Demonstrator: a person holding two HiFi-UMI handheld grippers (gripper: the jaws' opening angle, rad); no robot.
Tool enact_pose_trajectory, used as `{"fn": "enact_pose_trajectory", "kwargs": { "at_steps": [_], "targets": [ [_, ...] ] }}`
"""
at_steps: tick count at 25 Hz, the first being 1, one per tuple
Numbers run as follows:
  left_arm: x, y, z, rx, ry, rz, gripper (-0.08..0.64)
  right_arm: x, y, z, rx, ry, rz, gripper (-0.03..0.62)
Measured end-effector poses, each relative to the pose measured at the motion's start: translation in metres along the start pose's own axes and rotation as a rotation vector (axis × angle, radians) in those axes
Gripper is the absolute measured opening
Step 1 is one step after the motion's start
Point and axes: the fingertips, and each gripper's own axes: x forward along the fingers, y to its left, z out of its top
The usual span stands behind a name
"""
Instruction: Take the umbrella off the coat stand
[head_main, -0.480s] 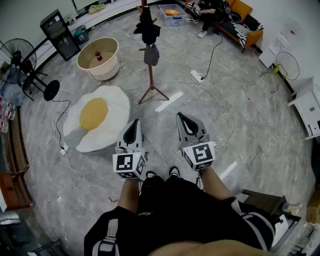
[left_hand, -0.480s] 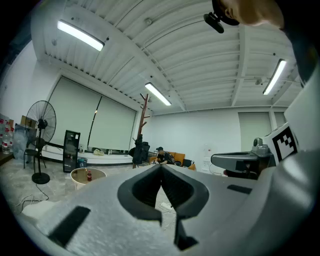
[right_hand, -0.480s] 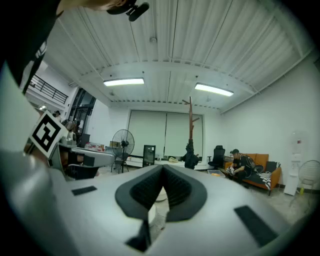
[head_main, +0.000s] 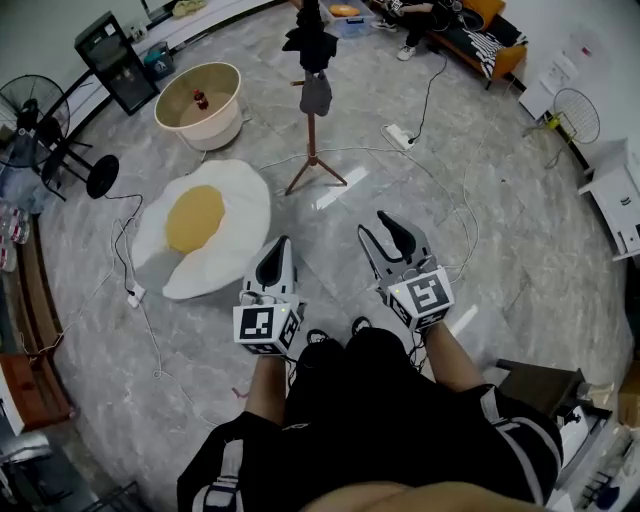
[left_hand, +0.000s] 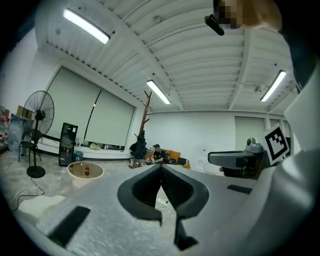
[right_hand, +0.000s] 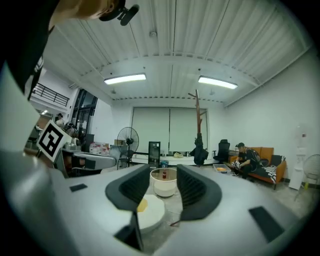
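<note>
The wooden coat stand (head_main: 312, 130) is far ahead on the grey floor, with dark things hung near its top (head_main: 310, 42) and a grey one lower (head_main: 316, 92). I cannot tell which is the umbrella. The stand also shows far off in the left gripper view (left_hand: 146, 112) and the right gripper view (right_hand: 197, 120). My left gripper (head_main: 277, 250) is held level in front of the person, its jaws shut and empty, tips touching (left_hand: 161, 167). My right gripper (head_main: 385, 232) is beside it, open with nothing between its fingers (right_hand: 163, 170). Both are well short of the stand.
A fried-egg cushion (head_main: 205, 235) lies left of the path. Behind it is a round tub (head_main: 198, 105) with a red bottle. A fan (head_main: 40, 140) and a black cabinet (head_main: 110, 60) stand far left. Cables and a power strip (head_main: 400, 135) cross the floor. A person sits on the sofa (head_main: 430, 20).
The view has shifted a little, so the stand sits higher in the picture. The right gripper has drifted slightly to the right. Both jaws stand as before.
</note>
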Motion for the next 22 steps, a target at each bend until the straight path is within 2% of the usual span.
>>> {"fn": "enact_pose_trajectory", "kwargs": {
  "at_steps": [4, 13, 18, 22],
  "targets": [
    [-0.007, 0.015, -0.011, -0.028, 0.021, -0.001, 0.003, 0.000, 0.004, -0.005, 0.013, 0.015, -0.015, 0.237],
    [0.012, 0.014, -0.022, -0.031, 0.050, -0.020, 0.003, 0.015, -0.012, -0.009, 0.031, 0.018, -0.042, 0.250],
    [0.045, 0.024, -0.016, -0.013, 0.054, -0.010, 0.003, 0.044, -0.040, -0.008, 0.053, -0.001, -0.035, 0.253],
    [0.083, 0.040, -0.011, 0.021, 0.062, -0.003, 0.004, 0.079, -0.070, -0.007, 0.114, -0.040, -0.030, 0.259]
  ]
}}
